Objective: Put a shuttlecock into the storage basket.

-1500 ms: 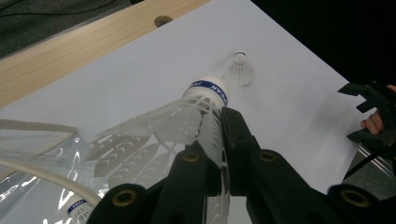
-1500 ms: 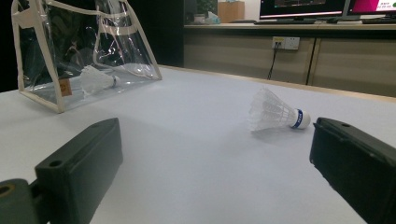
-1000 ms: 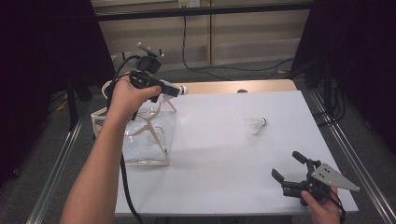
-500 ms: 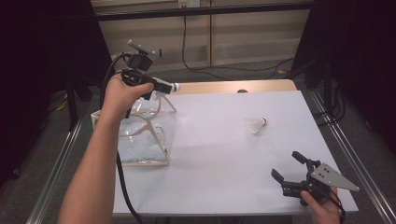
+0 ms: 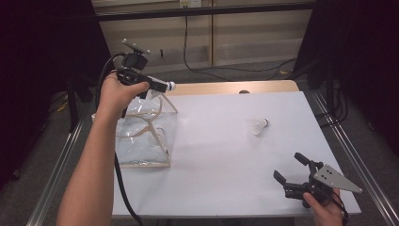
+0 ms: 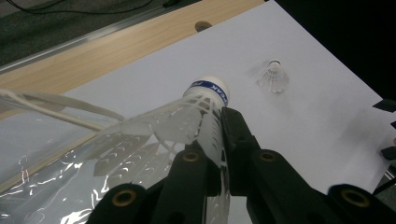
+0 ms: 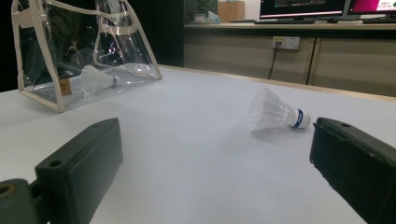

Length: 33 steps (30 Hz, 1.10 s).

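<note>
My left gripper (image 5: 157, 86) is held up above the mouth of a clear plastic bag (image 5: 141, 136), shut on a white shuttlecock (image 5: 168, 86). In the left gripper view the jaws pinch its feather skirt (image 6: 196, 119), and the blue-banded cork points away toward the table. A second shuttlecock (image 5: 258, 126) lies on its side on the white table, right of centre. My right gripper (image 5: 291, 170) rests low near the front right corner, open and holding nothing, and faces that shuttlecock (image 7: 278, 114). A third shuttlecock (image 7: 95, 79) lies inside the bag (image 7: 70, 51).
The white tabletop (image 5: 221, 160) has a wooden strip (image 5: 221, 88) along its far edge and metal rails on both sides. The bag with cream trim stands at the table's left side. A black cable (image 5: 120, 188) trails from the left gripper.
My left gripper, still holding the shuttlecock, has shifted slightly left and up above the bag. The right gripper has stayed put.
</note>
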Each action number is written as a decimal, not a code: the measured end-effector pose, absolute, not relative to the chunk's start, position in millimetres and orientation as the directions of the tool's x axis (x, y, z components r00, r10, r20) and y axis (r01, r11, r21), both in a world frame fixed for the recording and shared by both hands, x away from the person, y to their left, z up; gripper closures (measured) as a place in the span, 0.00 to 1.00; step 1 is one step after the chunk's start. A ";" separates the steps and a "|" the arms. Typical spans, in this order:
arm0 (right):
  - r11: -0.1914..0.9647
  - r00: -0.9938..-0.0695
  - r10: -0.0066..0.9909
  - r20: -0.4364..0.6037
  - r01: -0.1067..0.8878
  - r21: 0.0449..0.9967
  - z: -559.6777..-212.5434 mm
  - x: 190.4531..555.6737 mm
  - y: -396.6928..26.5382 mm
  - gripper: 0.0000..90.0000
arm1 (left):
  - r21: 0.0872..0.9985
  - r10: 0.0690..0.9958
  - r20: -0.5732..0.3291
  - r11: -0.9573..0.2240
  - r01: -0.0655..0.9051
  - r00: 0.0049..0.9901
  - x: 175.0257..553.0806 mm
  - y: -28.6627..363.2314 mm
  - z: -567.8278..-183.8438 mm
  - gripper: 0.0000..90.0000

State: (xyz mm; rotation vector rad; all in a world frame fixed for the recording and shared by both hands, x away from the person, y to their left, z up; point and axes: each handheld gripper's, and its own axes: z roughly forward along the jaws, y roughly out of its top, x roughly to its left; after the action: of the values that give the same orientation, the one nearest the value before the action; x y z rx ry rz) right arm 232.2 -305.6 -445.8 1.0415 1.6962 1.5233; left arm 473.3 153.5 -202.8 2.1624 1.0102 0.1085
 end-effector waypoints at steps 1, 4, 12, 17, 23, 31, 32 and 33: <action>0.021 -0.493 0.868 0.055 0.147 0.989 -445.8 232.2 -305.6 0.03 | 0.653 0.695 -0.222 -0.415 0.634 0.684 473.3 154.0 -202.7 0.98; 0.018 -0.491 0.869 0.058 0.149 0.989 -445.8 232.1 -305.7 0.03 | 0.649 0.703 -0.208 -0.421 0.634 0.680 474.1 156.4 -202.2 0.98; 0.020 -0.492 0.869 0.056 0.149 0.989 -445.9 232.1 -305.7 0.03 | 0.649 0.723 -0.203 -0.406 0.644 0.660 476.2 163.7 -202.3 0.98; 0.021 -0.493 0.868 0.055 0.148 0.989 -445.8 232.1 -305.5 0.03 | 0.648 0.732 -0.191 -0.407 0.644 0.655 477.4 167.6 -203.3 0.98; 0.020 -0.492 0.869 0.056 0.148 0.989 -445.8 232.0 -305.6 0.03 | 0.643 0.745 -0.186 -0.401 0.652 0.641 479.0 171.9 -205.6 0.98; 0.020 -0.491 0.869 0.056 0.149 0.989 -445.8 232.0 -305.7 0.03 | 0.647 0.762 -0.182 -0.383 0.659 0.622 481.0 180.9 -206.5 0.97; 0.020 -0.491 0.869 0.056 0.149 0.989 -445.8 232.0 -305.6 0.03 | 0.645 0.764 -0.182 -0.383 0.661 0.619 481.3 182.6 -206.7 0.97; 0.020 -0.491 0.869 0.056 0.149 0.989 -445.8 232.1 -305.6 0.03 | 0.647 0.768 -0.178 -0.380 0.661 0.616 481.4 183.6 -207.2 0.97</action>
State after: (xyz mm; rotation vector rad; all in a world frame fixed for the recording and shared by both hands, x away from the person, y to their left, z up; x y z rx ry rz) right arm 232.1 -305.6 -445.8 1.0451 1.6949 1.5222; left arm 481.4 183.6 -207.2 2.1412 1.1177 0.1970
